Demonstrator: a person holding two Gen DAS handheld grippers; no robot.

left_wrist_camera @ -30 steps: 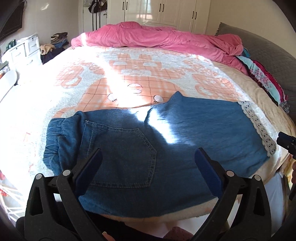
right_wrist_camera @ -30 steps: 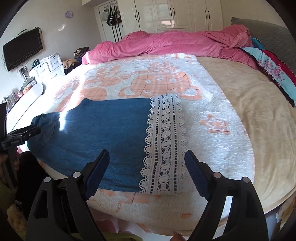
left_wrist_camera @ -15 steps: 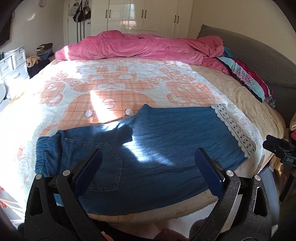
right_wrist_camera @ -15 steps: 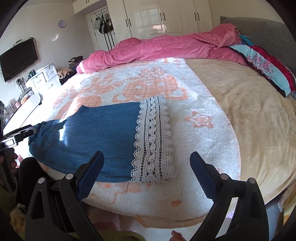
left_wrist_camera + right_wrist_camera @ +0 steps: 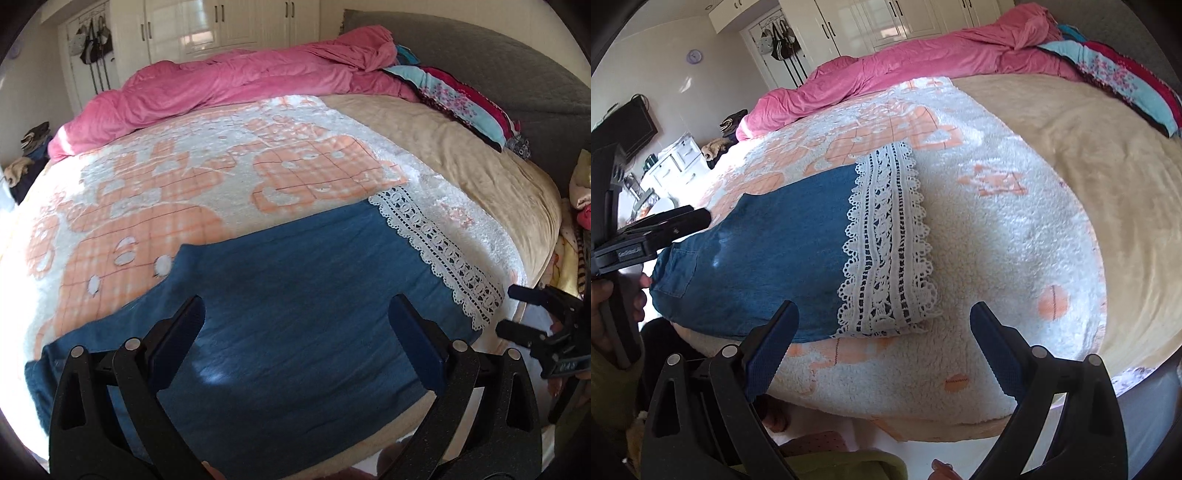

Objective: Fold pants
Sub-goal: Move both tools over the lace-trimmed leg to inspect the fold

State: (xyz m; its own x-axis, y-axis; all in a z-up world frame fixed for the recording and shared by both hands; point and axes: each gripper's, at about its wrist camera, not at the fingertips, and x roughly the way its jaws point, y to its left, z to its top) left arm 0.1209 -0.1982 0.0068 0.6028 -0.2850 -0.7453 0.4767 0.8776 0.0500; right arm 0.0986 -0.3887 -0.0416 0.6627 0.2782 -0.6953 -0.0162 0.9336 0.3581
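Note:
Blue denim pants (image 5: pixel 295 295) lie flat across the near edge of the bed, folded lengthwise, with a white lace hem (image 5: pixel 439 251) at the right end. My left gripper (image 5: pixel 295 332) is open and empty, held above the middle of the pants. My right gripper (image 5: pixel 882 332) is open and empty, just in front of the lace hem (image 5: pixel 886 243) near the bed's edge. The pants (image 5: pixel 768 240) stretch to the left in the right wrist view, with a back pocket at the far left end. The right gripper also shows in the left wrist view (image 5: pixel 532 314).
The pants rest on a white and orange fleece blanket (image 5: pixel 221 173). A pink duvet (image 5: pixel 240 81) is bunched at the far side. Patterned pillows (image 5: pixel 461 103) and a grey headboard (image 5: pixel 517 66) are at the right. A white dresser (image 5: pixel 672 162) stands left of the bed.
My left gripper has swung right along the pants, from the pocket end toward the lace hem. My right gripper has tilted and moved slightly right. Both stay open.

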